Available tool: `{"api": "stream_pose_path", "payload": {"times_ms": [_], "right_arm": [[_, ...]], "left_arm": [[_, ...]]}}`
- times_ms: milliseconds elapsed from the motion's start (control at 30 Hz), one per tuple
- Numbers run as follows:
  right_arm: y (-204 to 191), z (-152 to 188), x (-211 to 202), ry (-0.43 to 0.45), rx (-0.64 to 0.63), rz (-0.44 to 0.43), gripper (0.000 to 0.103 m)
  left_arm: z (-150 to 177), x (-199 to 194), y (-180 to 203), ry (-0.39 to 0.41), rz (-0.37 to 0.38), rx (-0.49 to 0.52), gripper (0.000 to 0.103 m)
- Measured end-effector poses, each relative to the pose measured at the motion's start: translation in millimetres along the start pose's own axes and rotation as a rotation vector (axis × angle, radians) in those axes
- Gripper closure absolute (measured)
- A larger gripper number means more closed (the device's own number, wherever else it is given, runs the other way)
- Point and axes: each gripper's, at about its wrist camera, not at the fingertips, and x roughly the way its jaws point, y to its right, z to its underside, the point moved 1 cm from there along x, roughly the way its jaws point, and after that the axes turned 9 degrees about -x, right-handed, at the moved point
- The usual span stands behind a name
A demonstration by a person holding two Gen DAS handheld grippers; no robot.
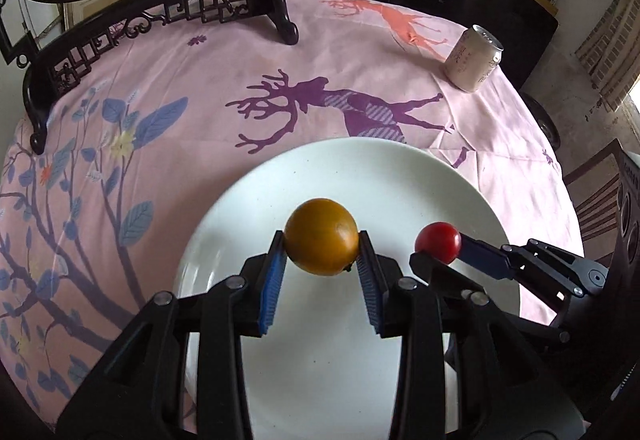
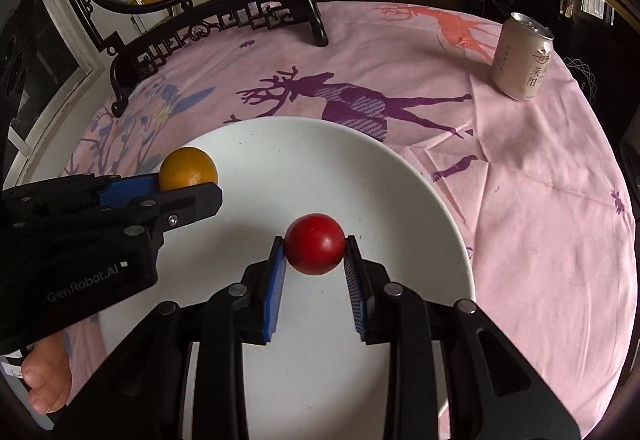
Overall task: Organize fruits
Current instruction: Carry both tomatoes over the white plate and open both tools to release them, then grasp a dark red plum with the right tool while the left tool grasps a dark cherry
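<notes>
Both fruits hang directly over the white plate point(image 1: 248, 200), so the coming move looks like a straight lowering. The left hand-held gripper point(image 1: 321, 250) is closed on the orange fruit point(image 1: 321, 242); the right hand-held gripper point(image 2: 315, 246) is closed on the red tomato point(image 2: 315, 243). They point forward side by side, near each other, tilted down at the worktop point(image 2: 540, 200).

Glossy white plate point(image 1: 248, 208) on matt, creased cloth tablecloth point(image 1: 192, 80); metal can point(image 1: 474, 58).
</notes>
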Motion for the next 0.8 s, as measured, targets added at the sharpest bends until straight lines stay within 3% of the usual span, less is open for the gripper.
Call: {"api": "stream_pose_path", "payload": {"times_ms": [33, 67, 100, 133, 233, 367, 400, 467, 567, 667, 800], "right_arm": [[2, -1, 4, -0.018, 0.003, -0.001, 0.069], [3, -1, 3, -0.025, 0.009, -0.002, 0.058], [5, -1, -2, -0.012, 0.017, 0.009, 0.050], [6, 1, -12, 0.015, 0.024, 0.029, 0.045], [4, 15, -54, 0.062, 0.028, 0.031, 0.045], [-21, 61, -118, 0.114, 0.048, 0.029, 0.027], [-31, 78, -130, 0.124, 0.046, 0.030, 0.025], [-54, 116, -147, 0.146, 0.031, 0.050, 0.010], [-83, 173, -153, 0.179, 0.016, 0.147, 0.009], [-96, 215, -149, 0.142, 0.050, 0.240, 0.009], [-108, 236, -154, 0.130, 0.087, 0.181, 0.009]], "left_arm": [[-2, 1, 0, 0.001, 0.003, -0.005, 0.061], [-3, -2, -1, 0.010, 0.006, -0.009, 0.045], [-4, -10, -2, 0.028, 0.012, -0.011, 0.035], [-2, -20, -3, 0.052, 0.015, -0.012, 0.035], [11, -63, -12, 0.112, 0.042, 0.000, 0.032], [65, -126, -31, 0.201, 0.022, 0.004, 0.011], [84, -137, -36, 0.216, 0.012, 0.011, 0.009], [124, -151, -47, 0.228, 0.006, 0.021, 0.009], [184, -159, -69, 0.236, 0.037, 0.013, 0.009], [231, -158, -93, 0.220, 0.033, -0.018, 0.009], [268, -159, -110, 0.199, 0.040, -0.038, 0.009]]}}
